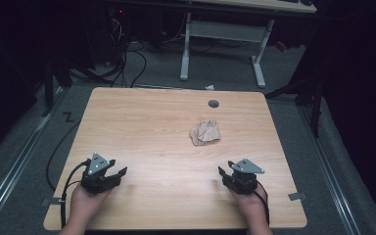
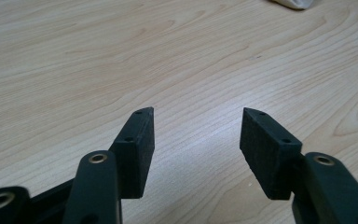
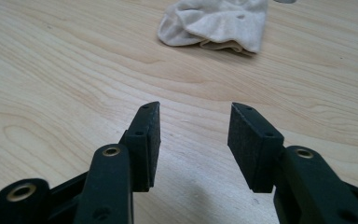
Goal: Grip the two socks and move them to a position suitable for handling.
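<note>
Nearest, the left gripper (image 1: 119, 172) and right gripper (image 1: 223, 172) rest on the pale wooden worktop (image 1: 142, 127), jaws apart and empty. Farther off, nearer the right gripper, lies a crumpled beige cloth (image 1: 205, 132): probably light, limp; pinch a raised fold.

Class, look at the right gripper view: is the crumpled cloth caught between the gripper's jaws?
No: the crumpled beige cloth lies on the table ahead of the right gripper, whose jaws stand apart with nothing between them.

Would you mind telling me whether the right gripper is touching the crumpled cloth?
Apart. In the right gripper view, bare table separates the open right gripper from the cloth.
</note>
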The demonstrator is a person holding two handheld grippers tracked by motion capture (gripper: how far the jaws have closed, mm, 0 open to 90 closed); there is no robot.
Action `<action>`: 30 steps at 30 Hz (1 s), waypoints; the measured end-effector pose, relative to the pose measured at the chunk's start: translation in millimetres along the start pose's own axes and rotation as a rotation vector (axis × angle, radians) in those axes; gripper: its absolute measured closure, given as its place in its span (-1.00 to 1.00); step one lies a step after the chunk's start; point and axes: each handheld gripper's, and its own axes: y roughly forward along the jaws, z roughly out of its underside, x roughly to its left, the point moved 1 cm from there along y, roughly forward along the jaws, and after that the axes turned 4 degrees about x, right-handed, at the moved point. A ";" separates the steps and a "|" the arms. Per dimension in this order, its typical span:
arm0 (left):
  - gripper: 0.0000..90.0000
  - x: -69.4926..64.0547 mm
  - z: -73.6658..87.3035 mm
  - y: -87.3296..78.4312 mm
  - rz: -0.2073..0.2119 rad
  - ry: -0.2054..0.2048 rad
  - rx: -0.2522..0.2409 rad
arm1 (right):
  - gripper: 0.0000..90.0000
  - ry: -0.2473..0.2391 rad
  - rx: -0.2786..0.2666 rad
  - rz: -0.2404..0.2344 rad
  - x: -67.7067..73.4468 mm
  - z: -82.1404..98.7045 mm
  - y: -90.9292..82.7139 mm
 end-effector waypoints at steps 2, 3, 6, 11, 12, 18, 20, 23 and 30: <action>-0.01 0.5 -0.6 0.3 0.010 -0.013 -0.001 | 0.22 0.017 -0.007 -0.009 -1.2 2.3 -1.1; -0.01 0.4 -1.0 0.9 0.013 -0.016 -0.008 | 0.22 0.012 -0.010 -0.014 -1.5 4.1 -2.0; -0.01 0.1 -3.2 3.1 0.019 -0.017 -0.013 | 0.21 -0.001 -0.005 -0.008 -2.5 8.7 -5.5; -0.02 -2.9 -5.9 4.5 0.020 -0.005 -0.031 | 0.19 0.010 -0.012 -0.006 -6.7 10.7 -9.3; -0.04 -3.9 -5.4 5.2 0.015 0.002 -0.029 | 0.15 0.015 -0.010 -0.012 -6.9 11.0 -9.3; -0.08 -3.3 -4.8 2.7 0.010 0.006 -0.028 | 0.15 0.003 -0.005 -0.011 -3.5 6.9 -5.8; -0.08 -3.2 -4.5 1.3 0.004 0.008 -0.030 | 0.15 0.006 -0.004 -0.014 -2.0 5.8 -5.4; -0.12 -3.3 -5.2 -0.7 -0.002 0.004 -0.042 | 0.17 -0.006 -0.003 -0.020 0.6 4.9 -5.5; -0.15 -4.5 -5.4 -1.9 -0.007 0.004 -0.048 | 0.17 -0.011 0.003 -0.037 4.3 2.9 -4.7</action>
